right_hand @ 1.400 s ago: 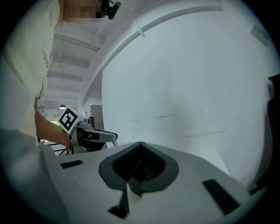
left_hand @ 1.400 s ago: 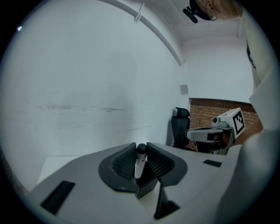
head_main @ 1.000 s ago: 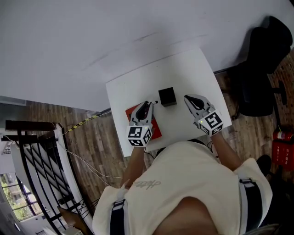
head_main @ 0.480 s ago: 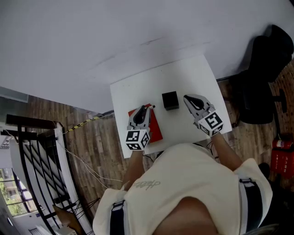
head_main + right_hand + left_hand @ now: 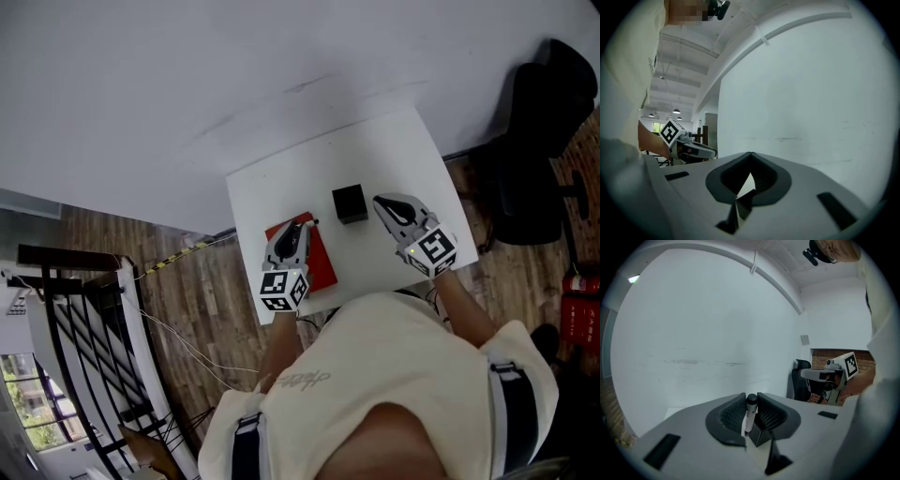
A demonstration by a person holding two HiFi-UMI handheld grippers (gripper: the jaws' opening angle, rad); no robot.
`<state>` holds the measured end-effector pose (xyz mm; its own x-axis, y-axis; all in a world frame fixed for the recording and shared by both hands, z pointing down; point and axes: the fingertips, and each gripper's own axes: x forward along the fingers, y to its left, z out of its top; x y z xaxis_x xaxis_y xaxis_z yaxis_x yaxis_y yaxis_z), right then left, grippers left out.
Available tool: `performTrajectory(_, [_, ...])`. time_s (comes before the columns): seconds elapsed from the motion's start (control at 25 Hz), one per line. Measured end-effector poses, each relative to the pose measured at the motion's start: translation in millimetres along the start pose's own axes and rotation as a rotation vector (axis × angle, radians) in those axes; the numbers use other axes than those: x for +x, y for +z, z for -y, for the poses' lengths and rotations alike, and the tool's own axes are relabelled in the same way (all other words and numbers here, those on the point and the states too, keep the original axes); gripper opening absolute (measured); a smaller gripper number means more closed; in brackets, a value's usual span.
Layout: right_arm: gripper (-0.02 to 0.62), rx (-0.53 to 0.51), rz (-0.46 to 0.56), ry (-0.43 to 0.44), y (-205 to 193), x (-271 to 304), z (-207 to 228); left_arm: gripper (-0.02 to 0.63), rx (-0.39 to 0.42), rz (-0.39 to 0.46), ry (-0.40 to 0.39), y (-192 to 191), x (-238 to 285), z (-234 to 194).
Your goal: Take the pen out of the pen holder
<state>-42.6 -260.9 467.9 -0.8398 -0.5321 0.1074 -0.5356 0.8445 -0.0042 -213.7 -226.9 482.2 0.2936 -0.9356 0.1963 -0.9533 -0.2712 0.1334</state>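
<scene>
A slim pen (image 5: 749,414) with a dark cap stands upright between the pads of my left gripper (image 5: 751,398), which is shut on it. In the head view that gripper (image 5: 304,226) hovers over a red book (image 5: 320,269), just left of the black cube-shaped pen holder (image 5: 350,202). The holder (image 5: 761,435) shows right behind the pen in the left gripper view. My right gripper (image 5: 379,202) is to the holder's right. Its tips (image 5: 750,155) meet with nothing between them.
The white table (image 5: 281,183) stands against a pale wall. A black office chair (image 5: 536,131) is off to the right on the wooden floor, and a dark railing (image 5: 75,319) at the left. The table's near edge lies close to the person's body.
My left gripper, with the pen in it, has drawn a little away from the holder toward the near side. The right gripper has shifted only slightly.
</scene>
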Motion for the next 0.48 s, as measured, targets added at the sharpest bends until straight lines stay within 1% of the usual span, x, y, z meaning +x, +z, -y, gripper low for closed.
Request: performTrajectory(0.48, [0.008, -0.001, 0.005, -0.019, -2.1, -11.1, -1.9, 0.089, -0.010, 0.012, -0.023, -2.0, -0.8, 7.4])
